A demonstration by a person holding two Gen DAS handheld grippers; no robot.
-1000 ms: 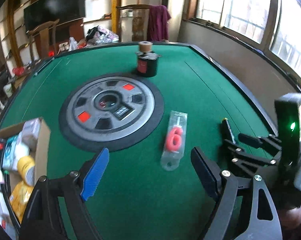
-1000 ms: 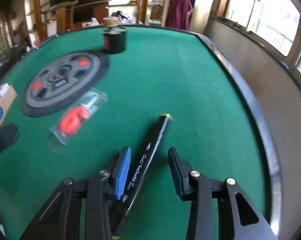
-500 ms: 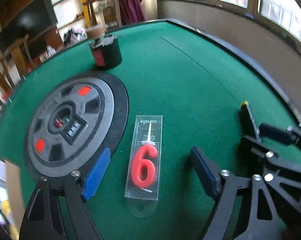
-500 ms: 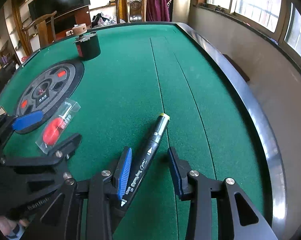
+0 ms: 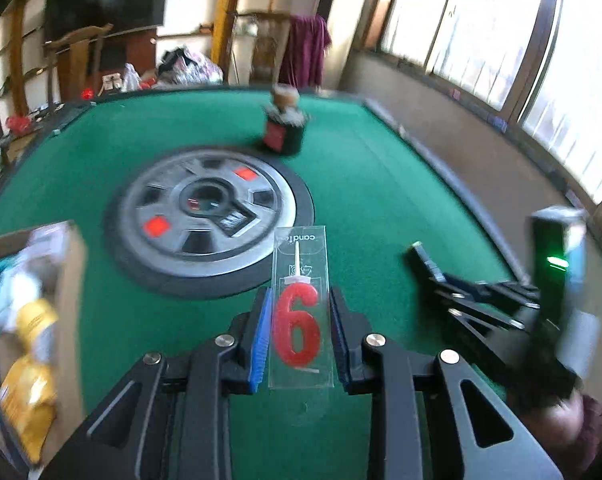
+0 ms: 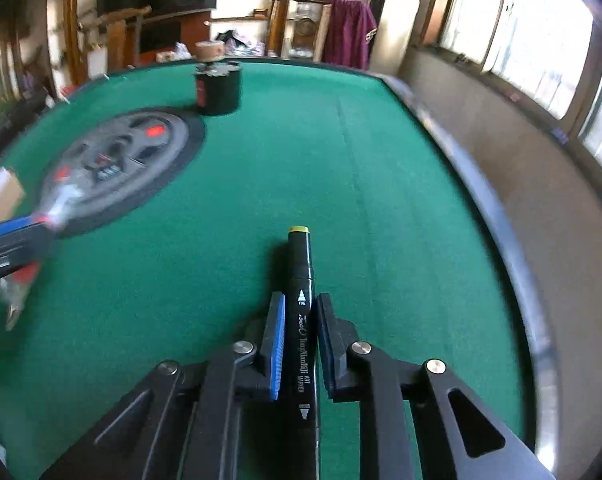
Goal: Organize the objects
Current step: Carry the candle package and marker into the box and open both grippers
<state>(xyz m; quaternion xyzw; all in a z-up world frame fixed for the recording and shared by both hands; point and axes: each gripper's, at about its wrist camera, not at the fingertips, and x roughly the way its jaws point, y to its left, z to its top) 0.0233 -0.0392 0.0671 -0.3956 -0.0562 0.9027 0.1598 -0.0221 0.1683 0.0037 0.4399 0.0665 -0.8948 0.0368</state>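
My left gripper [image 5: 299, 320] is shut on a clear packet holding a red "6" candle [image 5: 299, 320], held above the green table [image 5: 381, 200]. My right gripper [image 6: 300, 332] is shut on a black art marker [image 6: 301, 320] with a yellow end, which points away from me. In the left wrist view the right gripper [image 5: 453, 292] and the marker [image 5: 421, 254] show at the right. In the right wrist view the left gripper [image 6: 17, 236] with the candle packet [image 6: 57, 210] shows blurred at the left edge.
A cardboard box [image 5: 33, 300] of packets and bottles sits at the table's left edge. A grey round hub [image 5: 209, 212] is in the table's middle. A black cylindrical holder [image 5: 283, 132] with a tape roll on top stands beyond it. The raised table rim [image 6: 501, 216] runs along the right.
Both grippers closed: the left on the candle packet, the right on the marker. The candle packet now hangs lifted off the felt, and the views have shifted.
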